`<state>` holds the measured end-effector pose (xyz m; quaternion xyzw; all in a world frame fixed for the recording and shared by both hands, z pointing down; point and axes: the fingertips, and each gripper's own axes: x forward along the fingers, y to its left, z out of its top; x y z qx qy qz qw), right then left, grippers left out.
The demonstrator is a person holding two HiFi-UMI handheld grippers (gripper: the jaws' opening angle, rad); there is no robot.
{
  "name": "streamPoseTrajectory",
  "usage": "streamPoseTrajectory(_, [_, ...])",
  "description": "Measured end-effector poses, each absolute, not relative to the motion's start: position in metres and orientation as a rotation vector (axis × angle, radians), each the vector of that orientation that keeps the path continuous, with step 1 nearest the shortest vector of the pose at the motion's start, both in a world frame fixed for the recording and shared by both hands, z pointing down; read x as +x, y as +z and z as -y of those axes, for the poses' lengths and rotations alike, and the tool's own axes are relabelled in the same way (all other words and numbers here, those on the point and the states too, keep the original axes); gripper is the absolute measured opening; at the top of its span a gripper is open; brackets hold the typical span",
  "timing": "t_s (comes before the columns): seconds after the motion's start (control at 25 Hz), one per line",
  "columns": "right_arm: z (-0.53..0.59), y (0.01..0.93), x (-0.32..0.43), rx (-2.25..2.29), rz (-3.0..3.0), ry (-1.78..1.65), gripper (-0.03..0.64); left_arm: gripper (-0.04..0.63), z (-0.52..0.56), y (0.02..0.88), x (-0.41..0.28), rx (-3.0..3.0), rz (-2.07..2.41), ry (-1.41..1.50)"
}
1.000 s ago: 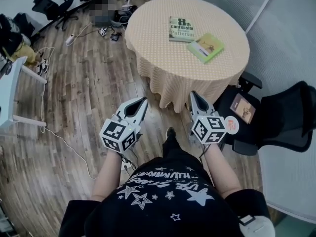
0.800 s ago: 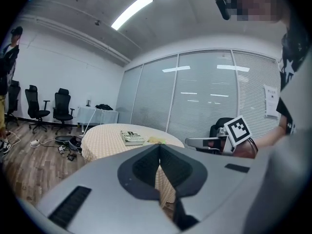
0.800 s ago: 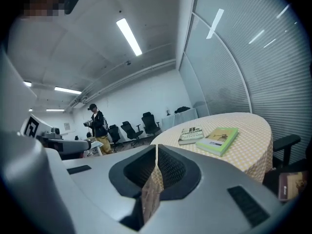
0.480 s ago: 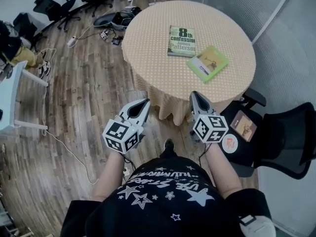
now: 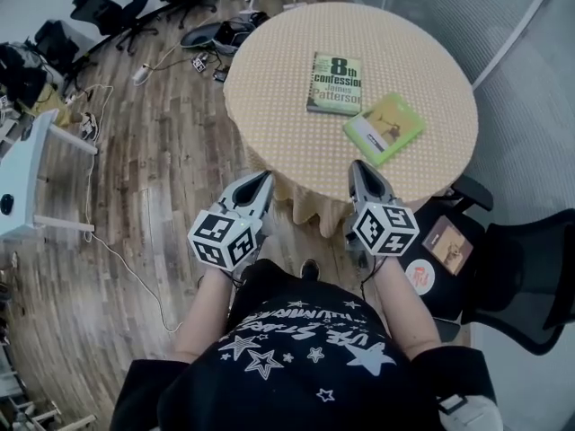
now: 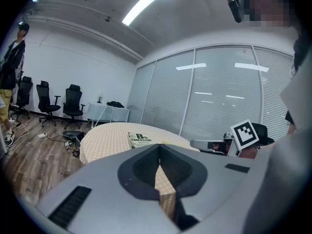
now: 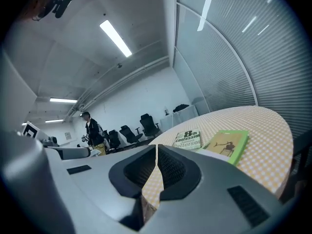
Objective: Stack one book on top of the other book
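One dark book (image 5: 336,83), one lime-green book (image 5: 384,127), one table (image 5: 269,79)

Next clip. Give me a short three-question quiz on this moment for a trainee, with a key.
1. True or false: the green book lies on top of the 8th Confession book.
2. The left gripper and right gripper are: A) both open; B) both shut and empty; C) both shut on a book.
3. Which book lies nearer the table edge in front of the person?

Key:
1. False. The books lie side by side on the table.
2. B.
3. The green book.
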<state>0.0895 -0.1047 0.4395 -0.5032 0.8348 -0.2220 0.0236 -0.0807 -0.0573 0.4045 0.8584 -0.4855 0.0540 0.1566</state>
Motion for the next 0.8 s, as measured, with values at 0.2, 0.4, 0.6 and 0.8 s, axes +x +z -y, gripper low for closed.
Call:
streamPoseTrajectory(0.2, [0.112, 0.444, 0.091, -1.568, -2.586, -0.685, 0.028, 0.008, 0.072, 0.410, -0.077, 2.469, 1.379, 0.192])
streamPoseTrajectory(0.4, [0.127, 0.454, 0.104, -1.638, -2.583, -0.688, 0.028, 0.008, 0.102, 0.421, -0.068, 2.484, 1.309, 0.200])
streamPoseTrajectory(0.6, [0.161, 0.457, 0.110, -1.728, -2.545, -0.670, 0.029, 0.008, 0.149, 0.424, -0.057, 2.539, 1.206, 0.222])
streamPoseTrajectory(0.8, [0.205, 0.462, 0.112, -1.816, -2.491, -0.677, 0.028, 0.008, 0.208, 0.431, -0.060, 2.544, 1.121, 0.249])
